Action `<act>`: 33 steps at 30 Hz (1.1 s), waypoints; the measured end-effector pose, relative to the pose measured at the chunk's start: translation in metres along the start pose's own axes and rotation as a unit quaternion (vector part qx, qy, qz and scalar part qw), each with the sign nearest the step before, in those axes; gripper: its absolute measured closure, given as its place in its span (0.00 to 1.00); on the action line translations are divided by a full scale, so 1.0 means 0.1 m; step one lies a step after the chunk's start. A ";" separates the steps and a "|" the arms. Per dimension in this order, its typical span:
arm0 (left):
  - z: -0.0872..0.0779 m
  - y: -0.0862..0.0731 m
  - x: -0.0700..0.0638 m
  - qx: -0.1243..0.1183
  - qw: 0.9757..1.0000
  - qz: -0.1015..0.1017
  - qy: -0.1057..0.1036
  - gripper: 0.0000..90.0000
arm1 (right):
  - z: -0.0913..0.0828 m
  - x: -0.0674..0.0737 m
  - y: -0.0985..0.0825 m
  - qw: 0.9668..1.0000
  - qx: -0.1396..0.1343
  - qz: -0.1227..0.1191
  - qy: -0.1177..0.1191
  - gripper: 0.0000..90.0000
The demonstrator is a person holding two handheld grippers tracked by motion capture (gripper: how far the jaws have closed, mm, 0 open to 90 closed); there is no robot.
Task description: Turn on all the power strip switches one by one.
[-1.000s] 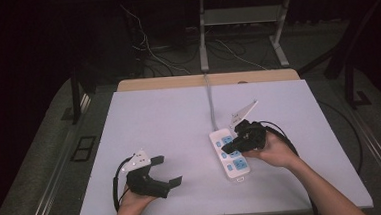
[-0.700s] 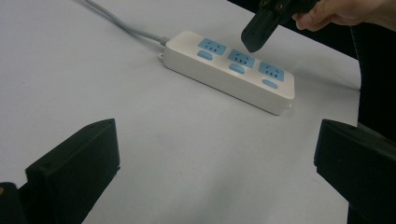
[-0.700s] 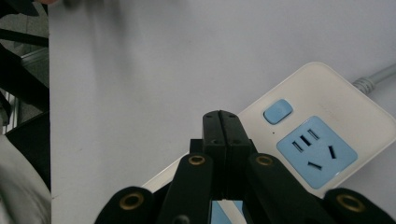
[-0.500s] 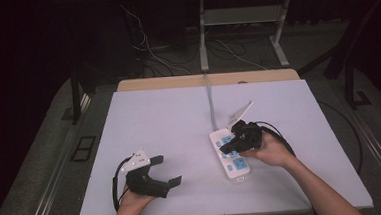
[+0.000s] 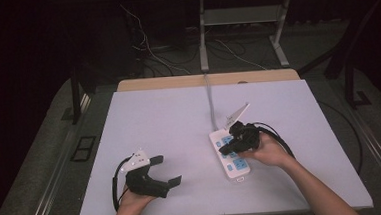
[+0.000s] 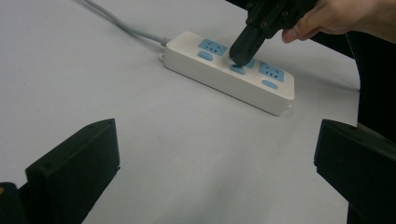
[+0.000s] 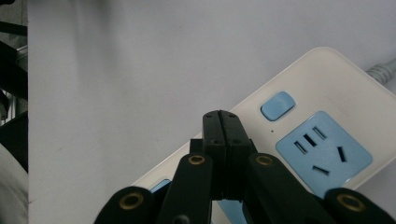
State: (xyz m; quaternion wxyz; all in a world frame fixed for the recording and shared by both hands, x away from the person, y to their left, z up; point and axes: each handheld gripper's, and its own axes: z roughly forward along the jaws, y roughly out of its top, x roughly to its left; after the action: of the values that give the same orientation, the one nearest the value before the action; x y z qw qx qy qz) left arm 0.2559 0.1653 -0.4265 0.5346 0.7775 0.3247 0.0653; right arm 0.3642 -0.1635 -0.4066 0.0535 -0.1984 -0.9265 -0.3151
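Right gripper [image 5: 229, 146]: matte black plastic, two flat jaws pressed together pad to pad with nothing between, brass-coloured rivets along the linkage in the right gripper view [image 7: 219, 135]. Closed tip set down on the top face of the power strip [image 5: 229, 154], at a small blue switch beside the middle socket as seen from the left gripper view [image 6: 240, 53]. Gripped from behind by the right hand [image 5: 266, 150], black cable looping out beside the wrist, a pale three-cornered plate standing up at an angle above the body.

Power strip: long, rounded-edged bar of glossy off-white plastic, lying flat on the table [image 5: 169, 124] right of centre, its length running away from the person. Three light blue square socket faces with dark slots [image 7: 323, 153], each paired with a small rounded blue switch [image 7: 278, 105]. Grey round cord [image 5: 210, 98] leaving the far end, running straight to the table's far edge.

Left gripper [image 5: 165, 171]: same black build, jaws spread wide with only bare tabletop between the blocky square-cut pads [image 6: 74, 163], resting low near the front left corner in the left hand [image 5: 131, 199].

Table: smooth, matte pale grey-white sheet, a strip of light wood along the far edge.
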 end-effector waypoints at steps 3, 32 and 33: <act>0.00 0.00 0.00 0.000 1.000 0.000 0.000 0.00 | 0.02 0.00 -0.01 1.000 -0.001 0.001 0.005 1.00; 0.02 0.00 -0.01 0.001 1.000 0.002 -0.001 0.00 | 0.03 -0.05 -0.08 1.000 -0.017 0.006 0.014 1.00; 0.01 0.00 -0.01 0.001 1.000 0.002 -0.001 0.00 | 0.03 -0.05 -0.09 1.000 -0.018 0.006 0.015 1.00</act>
State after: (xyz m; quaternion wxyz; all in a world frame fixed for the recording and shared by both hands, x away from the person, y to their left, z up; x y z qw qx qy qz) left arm 0.2556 0.1634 -0.4267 0.5340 0.7787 0.3227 0.0657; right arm 0.3655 -0.1700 -0.4152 0.0660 -0.2005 -0.9183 -0.3348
